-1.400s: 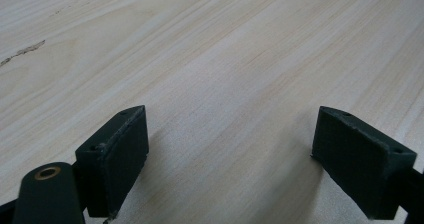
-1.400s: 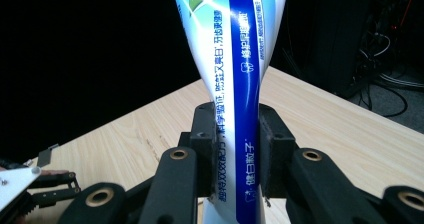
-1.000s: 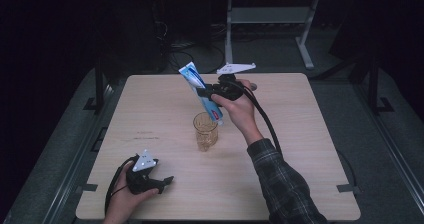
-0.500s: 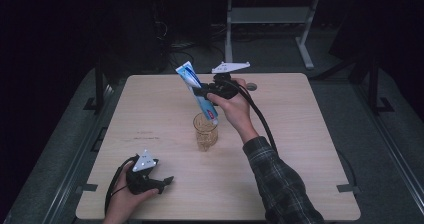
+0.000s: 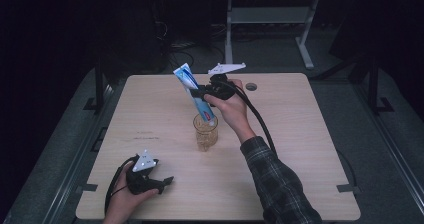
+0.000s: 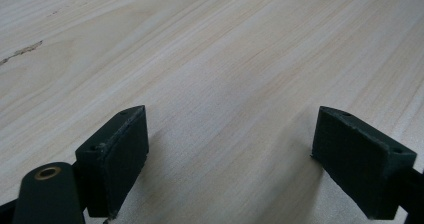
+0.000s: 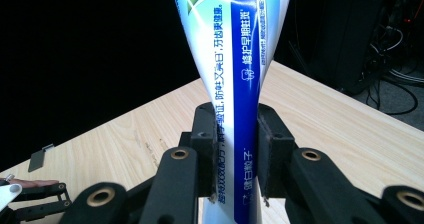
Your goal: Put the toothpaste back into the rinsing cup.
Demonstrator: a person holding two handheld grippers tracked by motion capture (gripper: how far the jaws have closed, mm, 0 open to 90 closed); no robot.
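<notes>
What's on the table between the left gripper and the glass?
Nothing: in the high view only bare table lies between the left gripper and the glass. The left gripper view also shows bare wood ahead.

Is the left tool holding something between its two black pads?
No, in the left gripper view the pads of the left tool stand wide apart, with bare wooden table between them.

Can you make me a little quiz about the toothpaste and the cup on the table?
1. True or false: the right gripper is squeezing the toothpaste tube.
2. What stands just below the tube's lower end? A) a bowl B) a glass cup C) a box
3. Fill in: the left gripper has its jaws ____, with nothing between them, low over the wooden table.

Key: 1 true. 2 B. 3 open.
</notes>
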